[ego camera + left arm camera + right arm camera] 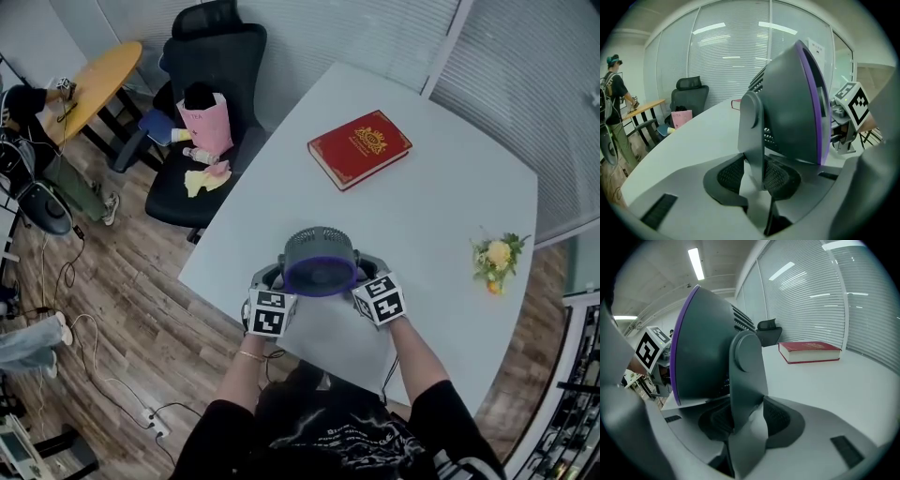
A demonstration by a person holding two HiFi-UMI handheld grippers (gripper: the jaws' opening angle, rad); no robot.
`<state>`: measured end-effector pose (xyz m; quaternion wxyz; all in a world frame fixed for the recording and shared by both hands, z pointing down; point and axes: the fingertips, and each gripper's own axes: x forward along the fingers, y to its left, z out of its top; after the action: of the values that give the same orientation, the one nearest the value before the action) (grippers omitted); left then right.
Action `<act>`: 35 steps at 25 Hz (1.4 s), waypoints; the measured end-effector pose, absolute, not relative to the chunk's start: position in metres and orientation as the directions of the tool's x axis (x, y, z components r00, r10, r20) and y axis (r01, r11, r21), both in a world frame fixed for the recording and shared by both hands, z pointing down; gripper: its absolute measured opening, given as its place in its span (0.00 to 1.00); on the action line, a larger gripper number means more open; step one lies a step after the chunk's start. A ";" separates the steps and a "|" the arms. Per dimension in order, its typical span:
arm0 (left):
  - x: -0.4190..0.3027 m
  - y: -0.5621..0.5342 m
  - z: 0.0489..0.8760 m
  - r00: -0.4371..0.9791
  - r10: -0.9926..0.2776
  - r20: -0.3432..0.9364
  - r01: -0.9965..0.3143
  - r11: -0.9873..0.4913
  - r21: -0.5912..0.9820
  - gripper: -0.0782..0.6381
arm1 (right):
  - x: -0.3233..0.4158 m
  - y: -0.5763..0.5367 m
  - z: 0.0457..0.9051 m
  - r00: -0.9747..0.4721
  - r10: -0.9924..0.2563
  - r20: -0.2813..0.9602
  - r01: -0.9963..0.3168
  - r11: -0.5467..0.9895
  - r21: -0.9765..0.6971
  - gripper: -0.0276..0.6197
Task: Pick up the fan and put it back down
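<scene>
While left hand-held gripper (pixel 274 276) and right hand-held gripper (pixel 367 273) clamp fan (pixel 320 259), face toward person (pixel 323 433)

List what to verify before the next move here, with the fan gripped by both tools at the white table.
1. Left tool clamped on the fan by its side arm: ok.
2. Right tool clamped on the opposite side arm: ok.
3. Fan level between the two tools: ok.
4. Fan's base resting on the table: cannot tell; no view shows its underside.
5. Red book and flowers clear of the fan: ok, both lie well apart from it.
</scene>
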<state>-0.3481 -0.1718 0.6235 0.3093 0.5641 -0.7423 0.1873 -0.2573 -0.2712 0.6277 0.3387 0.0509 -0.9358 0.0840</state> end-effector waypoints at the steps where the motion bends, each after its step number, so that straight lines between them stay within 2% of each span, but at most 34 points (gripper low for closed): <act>1: -0.348 -0.172 0.624 -0.170 -0.723 0.669 -0.955 0.289 0.069 0.25 | -0.257 -0.271 0.628 -0.764 -0.041 0.644 -0.153 0.981 -0.120 0.29; 9: -0.349 -0.172 0.621 -0.183 -0.733 0.655 -0.950 0.303 0.074 0.25 | -0.258 -0.274 0.626 -0.776 -0.073 0.627 -0.198 0.971 -0.132 0.29; 12: -0.345 -0.171 0.623 -0.164 -0.731 0.662 -0.960 0.274 0.064 0.27 | -0.254 -0.277 0.625 -0.773 -0.094 0.628 -0.211 0.971 -0.114 0.33; 16: -0.340 -0.167 0.622 -0.110 -0.729 0.675 -0.975 0.211 0.070 0.31 | -0.244 -0.278 0.624 -0.774 -0.140 0.618 -0.286 0.948 -0.144 0.41; 19: -0.331 -0.162 0.624 -0.064 -0.730 0.681 -0.974 0.194 0.116 0.41 | -0.236 -0.273 0.619 -0.777 -0.156 0.610 -0.297 0.945 -0.137 0.45; 22: -0.326 -0.155 0.628 -0.057 -0.731 0.680 -0.967 0.211 0.145 0.45 | -0.229 -0.271 0.614 -0.776 -0.175 0.606 -0.303 0.946 -0.116 0.48; 27: -0.317 -0.139 0.624 -0.076 -0.731 0.678 -0.944 0.272 0.188 0.46 | -0.212 -0.263 0.613 -0.756 -0.182 0.629 -0.310 0.945 -0.099 0.49; 35: -0.296 -0.110 0.601 -0.135 -0.754 0.643 -0.918 0.339 0.205 0.46 | -0.184 -0.244 0.572 -0.813 -0.170 0.558 -0.282 0.952 -0.122 0.49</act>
<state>-0.2965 -0.1095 0.6008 0.3415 0.5621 -0.7436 0.1200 -0.1844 -0.2442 0.5722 0.2819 0.1193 -0.9467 0.0998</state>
